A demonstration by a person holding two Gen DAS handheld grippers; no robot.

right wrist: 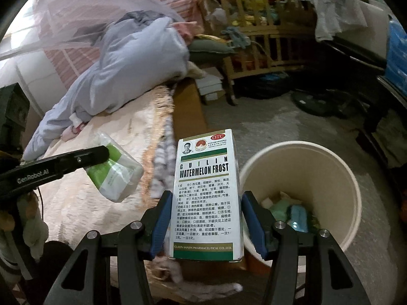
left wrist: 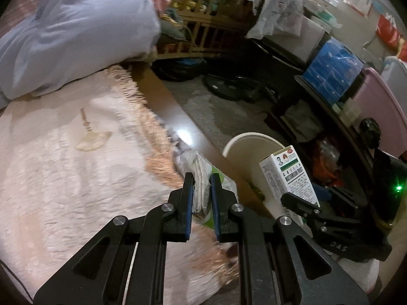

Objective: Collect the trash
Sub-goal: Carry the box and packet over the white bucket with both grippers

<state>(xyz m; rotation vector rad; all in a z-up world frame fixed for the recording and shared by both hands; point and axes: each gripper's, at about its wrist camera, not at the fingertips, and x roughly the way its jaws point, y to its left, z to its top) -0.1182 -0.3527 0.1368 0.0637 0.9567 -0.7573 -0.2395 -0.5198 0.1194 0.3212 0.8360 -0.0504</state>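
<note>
Both grippers loaded. Right gripper is clamped on the white medicine box, box upright, long axis running up and away from the fingers, blue pads pressing its two long sides near the bottom half. Left gripper is clenched on a crumpled tissue pack in clear and green plastic, pack sticking forward past the fingertips, squeezed thin between them. Key relation: the cream bucket sits on the floor just right of and below the box, rim open, some trash already inside; box bottom edge looks near the rim but not over the opening yet. Right hand is the nearer one to the bucket; left hand hangs over the fringed bed cover, farther left, with the bed edge between it and the bucket. Right gripper pose: pointing forward, roughly level, box held vertical. Left gripper: level too, angled toward the bucket side. Likely next is shifting the box rightward over the opening and letting go, then the pack.
</note>
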